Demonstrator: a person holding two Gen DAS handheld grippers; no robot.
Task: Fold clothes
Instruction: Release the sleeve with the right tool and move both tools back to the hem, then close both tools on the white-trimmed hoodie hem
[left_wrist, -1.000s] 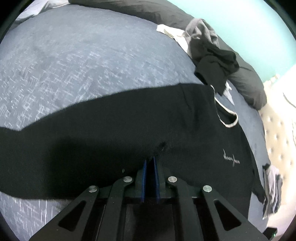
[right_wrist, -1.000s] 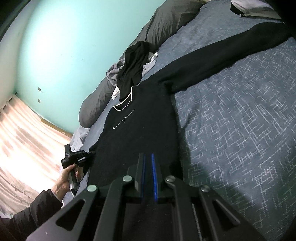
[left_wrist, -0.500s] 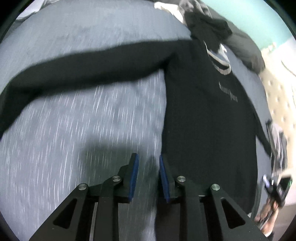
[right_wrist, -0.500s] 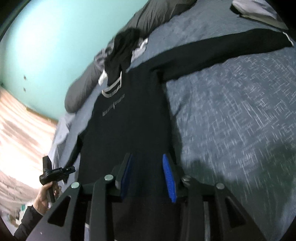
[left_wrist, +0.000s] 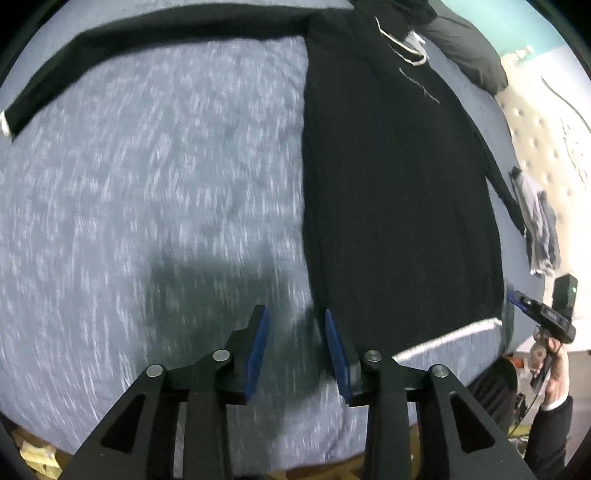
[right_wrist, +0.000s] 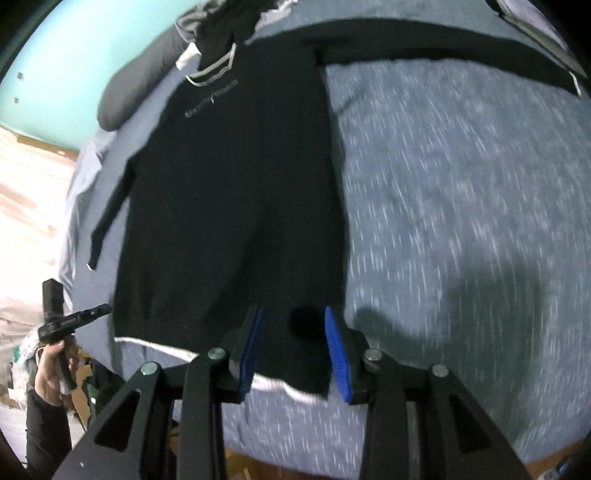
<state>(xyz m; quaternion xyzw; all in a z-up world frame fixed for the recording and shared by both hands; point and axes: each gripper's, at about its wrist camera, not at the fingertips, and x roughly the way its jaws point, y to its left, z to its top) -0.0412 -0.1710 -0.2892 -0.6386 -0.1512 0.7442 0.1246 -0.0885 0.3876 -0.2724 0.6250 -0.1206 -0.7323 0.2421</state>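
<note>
A black long-sleeved sweatshirt (left_wrist: 388, 184) lies flat on the blue-grey bedspread (left_wrist: 147, 203), white-trimmed hem toward me. One sleeve (left_wrist: 147, 33) stretches straight out sideways; the other runs down along the body. My left gripper (left_wrist: 295, 314) is open above the bedspread at the sweatshirt's side edge near the hem, holding nothing. In the right wrist view the sweatshirt (right_wrist: 229, 184) fills the middle, and my right gripper (right_wrist: 294, 312) hovers open over its hem corner with nothing between the fingers. Each view shows the other gripper (left_wrist: 543, 317) (right_wrist: 70, 321) in a hand beyond the far hem corner.
A heap of dark clothes (right_wrist: 221, 40) and grey pillows (left_wrist: 469, 55) lie at the head of the bed. Folded grey garments (left_wrist: 539, 221) sit by a cream tufted surface (left_wrist: 546, 110). The bed's near edge (right_wrist: 295, 454) runs below both grippers. A teal wall (right_wrist: 74, 55) stands behind.
Both grippers were shut a second ago, the left pinching the black fabric. Both have opened and drawn back toward the hem, and the sweatshirt now lies spread flat.
</note>
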